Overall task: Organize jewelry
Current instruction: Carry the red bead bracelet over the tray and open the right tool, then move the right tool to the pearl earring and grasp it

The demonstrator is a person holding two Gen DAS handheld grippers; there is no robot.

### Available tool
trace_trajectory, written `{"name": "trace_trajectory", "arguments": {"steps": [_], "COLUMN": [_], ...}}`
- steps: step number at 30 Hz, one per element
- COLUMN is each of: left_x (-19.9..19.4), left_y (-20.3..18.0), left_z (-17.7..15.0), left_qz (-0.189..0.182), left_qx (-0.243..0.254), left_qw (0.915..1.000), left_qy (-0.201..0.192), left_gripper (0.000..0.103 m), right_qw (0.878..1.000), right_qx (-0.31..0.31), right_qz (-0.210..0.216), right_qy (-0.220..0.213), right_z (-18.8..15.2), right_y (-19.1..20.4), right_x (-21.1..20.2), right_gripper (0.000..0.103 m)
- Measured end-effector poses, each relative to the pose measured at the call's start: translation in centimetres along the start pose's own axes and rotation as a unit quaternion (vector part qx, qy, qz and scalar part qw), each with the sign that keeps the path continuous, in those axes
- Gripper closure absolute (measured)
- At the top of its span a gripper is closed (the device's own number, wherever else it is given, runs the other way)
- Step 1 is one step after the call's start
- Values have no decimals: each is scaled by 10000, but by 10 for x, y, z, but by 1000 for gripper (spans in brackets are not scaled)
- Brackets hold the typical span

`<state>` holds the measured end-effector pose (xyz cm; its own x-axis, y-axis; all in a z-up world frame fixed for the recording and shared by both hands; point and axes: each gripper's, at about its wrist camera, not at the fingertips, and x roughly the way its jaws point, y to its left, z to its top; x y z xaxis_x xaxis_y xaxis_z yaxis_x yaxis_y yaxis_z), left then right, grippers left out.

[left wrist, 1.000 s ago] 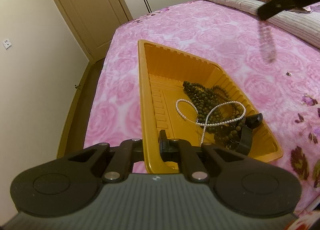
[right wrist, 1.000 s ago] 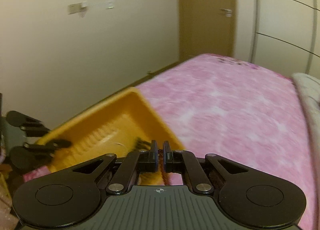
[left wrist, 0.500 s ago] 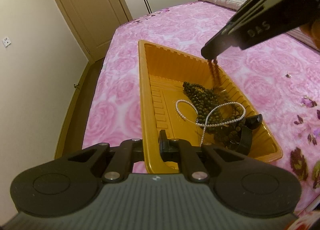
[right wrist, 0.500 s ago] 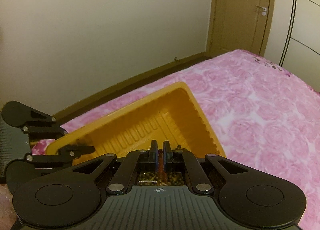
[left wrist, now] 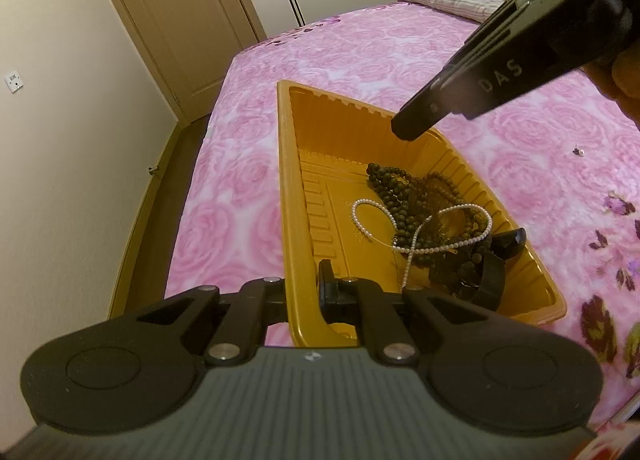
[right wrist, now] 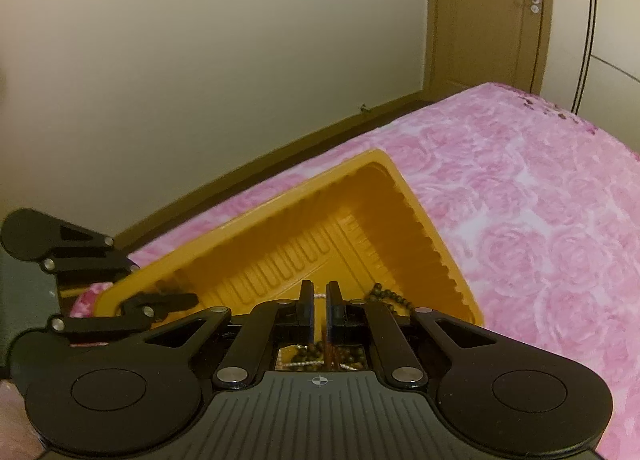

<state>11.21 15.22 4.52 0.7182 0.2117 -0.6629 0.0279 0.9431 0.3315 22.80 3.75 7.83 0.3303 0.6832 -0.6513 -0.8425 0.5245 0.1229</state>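
Over the orange ribbed plastic tray [left wrist: 304, 196], my right gripper [right wrist: 319, 296] hangs slightly parted and empty. My left gripper [left wrist: 303, 294] pinches the tray's near wall; a slip there could spill the tangled beaded necklaces [left wrist: 420, 212].

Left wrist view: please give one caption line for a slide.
Left tongs clamp the yellow tray wall while right tongs hover above its bead necklaces.

Warm, dim indoor light tints both views yellow; shadows are soft, fisheye bending curves the edges, and dark vignetting clips the corners.
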Motion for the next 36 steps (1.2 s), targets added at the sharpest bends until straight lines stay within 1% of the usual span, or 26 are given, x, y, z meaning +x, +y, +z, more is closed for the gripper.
{"name": "trace_trajectory", "arguments": {"steps": [4,8,11,12,13,15,20,23,27,31,36], "left_x": [0,0,0,0,0,0,0,0,0,0,0], "left_y": [0,0,0,0,0,0,0,0,0,0,-1], "left_z": [0,0,0,0,1,0,0,1,1,1,2], "left_qz": [0,-1,-1,2,4,2,22,35,37,45,53], "left_qx": [-6,-8,-8,-6,-6,-3,14,32,32,27,41], "left_qw": [10000,10000,10000,10000,10000,10000,10000,10000,10000,10000,10000], "left_qy": [1,1,1,1,1,2,14,23,16,17,27], "left_gripper": [97,97,97,97,97,97,97,97,97,97,97], "right_qw": [9998,9981,9949,9936,9921,9878,9748,9659,9579,9530,9550], "right_qx": [132,471,820,928,1039,1285,1776,2048,2178,2232,2177], "right_qz": [-128,-233,-400,-487,-574,-808,-1344,-1585,-1873,-2050,-2016], "right_qy": [-118,-334,-426,-426,-397,-335,-137,-86,-17,42,-10], "right_z": [-1,-11,-28,-37,-46,-66,-116,-143,-175,-196,-200], "right_y": [-5,-20,-39,-47,-56,-74,-112,-129,-143,-151,-156], "right_x": [-9,-29,-45,-50,-55,-64,-81,-92,-101,-96,-83], "right_gripper": [98,95,89,77,60,49,48,48,48,48,49]}}
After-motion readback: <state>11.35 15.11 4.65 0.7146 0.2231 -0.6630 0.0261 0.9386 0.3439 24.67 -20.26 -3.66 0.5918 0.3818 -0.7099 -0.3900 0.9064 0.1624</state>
